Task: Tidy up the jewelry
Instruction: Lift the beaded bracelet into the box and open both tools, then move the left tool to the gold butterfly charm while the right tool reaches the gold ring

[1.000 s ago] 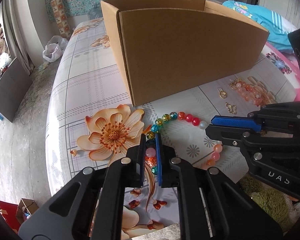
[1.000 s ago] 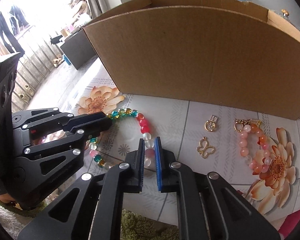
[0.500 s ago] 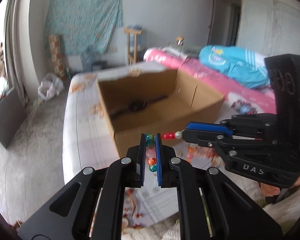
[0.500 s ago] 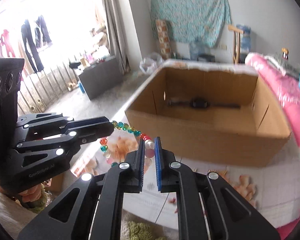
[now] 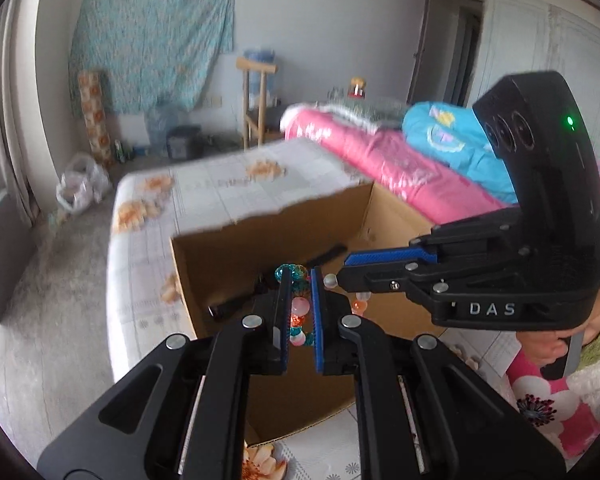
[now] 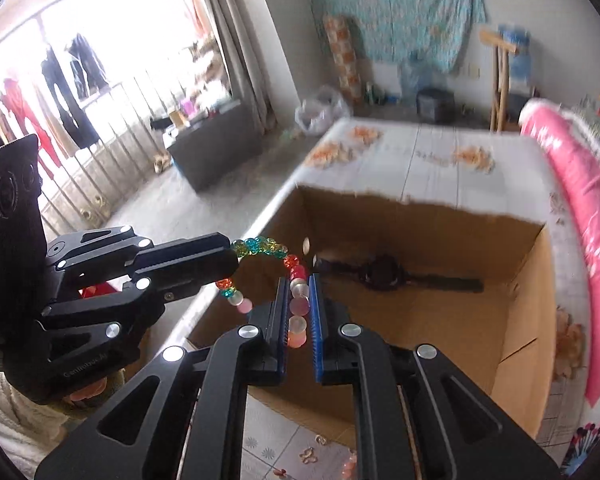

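Nearest me, my left gripper (image 5: 300, 300) has its jaws clamped on one side of the bead bracelet (image 6: 268, 250), and my right gripper (image 6: 298, 304) is clamped on the other side. The bracelet hangs in the air between them, over the near edge of the open cardboard box (image 6: 520, 320). Inside the box a dark watch (image 6: 384, 276) lies flat. Beyond it, the flowered bed sheet (image 5: 220, 188) stretches away, blurred.

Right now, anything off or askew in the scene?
Nothing spilled or damaged. Both grippers, left and right, are shut on one bead bracelet, held above the open cardboard box, where a dark watch lies. The box's far rim looks ragged.
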Demonstrator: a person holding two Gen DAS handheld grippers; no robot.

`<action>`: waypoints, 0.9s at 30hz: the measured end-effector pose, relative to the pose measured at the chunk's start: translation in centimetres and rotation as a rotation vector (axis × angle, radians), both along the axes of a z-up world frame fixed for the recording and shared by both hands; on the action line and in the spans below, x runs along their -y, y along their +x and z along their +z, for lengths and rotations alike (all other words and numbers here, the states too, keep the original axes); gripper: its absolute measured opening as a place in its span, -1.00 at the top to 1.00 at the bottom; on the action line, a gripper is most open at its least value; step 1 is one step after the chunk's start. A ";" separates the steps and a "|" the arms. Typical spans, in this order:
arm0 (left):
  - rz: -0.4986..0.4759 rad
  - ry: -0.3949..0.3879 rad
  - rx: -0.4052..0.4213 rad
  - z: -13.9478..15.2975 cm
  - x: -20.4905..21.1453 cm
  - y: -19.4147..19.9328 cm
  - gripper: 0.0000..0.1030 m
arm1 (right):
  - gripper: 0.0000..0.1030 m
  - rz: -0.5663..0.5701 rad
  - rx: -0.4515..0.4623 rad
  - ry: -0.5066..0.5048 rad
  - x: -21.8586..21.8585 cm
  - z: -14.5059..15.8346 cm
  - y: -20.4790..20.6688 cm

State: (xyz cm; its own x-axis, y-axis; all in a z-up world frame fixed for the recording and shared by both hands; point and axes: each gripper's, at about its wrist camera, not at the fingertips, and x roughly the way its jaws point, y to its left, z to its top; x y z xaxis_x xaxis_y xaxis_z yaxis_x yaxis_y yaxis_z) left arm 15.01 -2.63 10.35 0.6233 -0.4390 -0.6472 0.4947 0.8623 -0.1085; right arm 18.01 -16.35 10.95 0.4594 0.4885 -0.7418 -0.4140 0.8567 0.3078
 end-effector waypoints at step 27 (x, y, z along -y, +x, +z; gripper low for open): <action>0.005 -0.008 0.010 -2.1 -2.9 -3.7 0.57 | 0.29 -0.116 -0.012 0.087 4.8 -1.5 -1.3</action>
State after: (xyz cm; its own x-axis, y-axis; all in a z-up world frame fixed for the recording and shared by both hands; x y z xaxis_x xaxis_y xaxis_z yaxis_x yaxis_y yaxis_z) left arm 11.27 0.24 8.26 0.6321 -0.4409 -0.6372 0.4911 0.8640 -0.1106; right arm 16.69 -21.18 9.46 0.5078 0.4954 -0.7048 -0.3098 0.8684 0.3872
